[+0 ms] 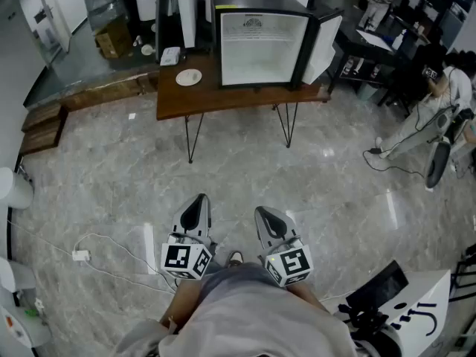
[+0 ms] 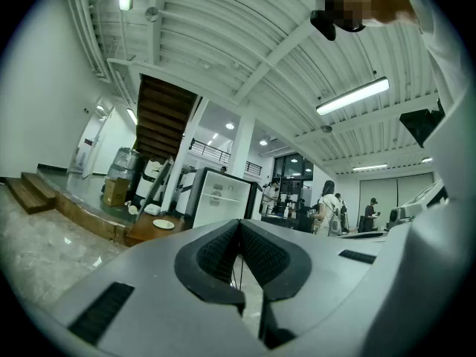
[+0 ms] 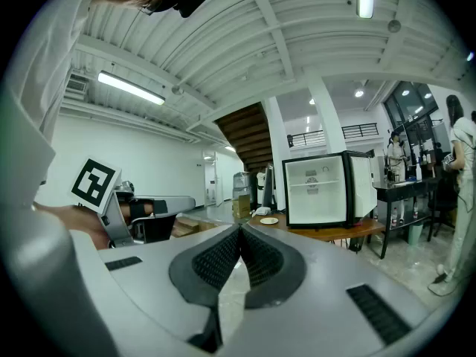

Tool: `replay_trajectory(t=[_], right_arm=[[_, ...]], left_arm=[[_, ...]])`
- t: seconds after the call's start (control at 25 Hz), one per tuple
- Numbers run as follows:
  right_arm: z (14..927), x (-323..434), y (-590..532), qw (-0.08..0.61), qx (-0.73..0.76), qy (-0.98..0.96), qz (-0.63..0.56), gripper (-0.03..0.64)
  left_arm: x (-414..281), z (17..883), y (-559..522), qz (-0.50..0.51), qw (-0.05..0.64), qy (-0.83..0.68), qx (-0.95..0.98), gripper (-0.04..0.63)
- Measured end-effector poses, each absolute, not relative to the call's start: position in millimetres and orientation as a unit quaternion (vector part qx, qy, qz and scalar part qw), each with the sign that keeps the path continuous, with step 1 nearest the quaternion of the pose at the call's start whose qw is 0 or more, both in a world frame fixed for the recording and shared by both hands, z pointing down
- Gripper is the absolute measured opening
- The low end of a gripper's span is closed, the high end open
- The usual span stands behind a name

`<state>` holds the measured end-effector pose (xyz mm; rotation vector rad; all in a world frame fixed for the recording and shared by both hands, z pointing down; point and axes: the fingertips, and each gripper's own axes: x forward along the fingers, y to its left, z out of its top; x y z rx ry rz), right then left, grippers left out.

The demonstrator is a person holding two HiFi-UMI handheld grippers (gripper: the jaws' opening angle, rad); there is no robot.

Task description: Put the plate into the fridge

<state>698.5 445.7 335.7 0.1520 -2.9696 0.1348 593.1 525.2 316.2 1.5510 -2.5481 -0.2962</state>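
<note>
The plate (image 1: 189, 76) is small, round and pale. It lies flat, face up, on the brown wooden bench (image 1: 223, 101), just left of the fridge (image 1: 260, 39). Being round, it has no long side. The fridge is a black box, white inside, with its door swung open at the right. The left gripper (image 1: 198, 201) and right gripper (image 1: 265, 214) are far from the bench, over the shiny grey floor. Their jaws are pressed together, holding nothing.

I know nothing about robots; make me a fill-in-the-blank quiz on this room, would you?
In the head view the plate lies on the table, to the ___ of the fridge. The fridge's door stands ___. The left gripper and right gripper hold ___.
Missing: left; open; nothing.
</note>
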Motion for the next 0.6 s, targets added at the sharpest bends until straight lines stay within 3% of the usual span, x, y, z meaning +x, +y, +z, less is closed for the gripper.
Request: replay_trajectory(t=[0.6], right_arm=[[354.6,602.4,475.1,0.087,0.019,-0.996,0.016,0.02]], left_arm=[[525.4,336.5,549.9,-0.054,0.063,-0.868,0.49,0.02]])
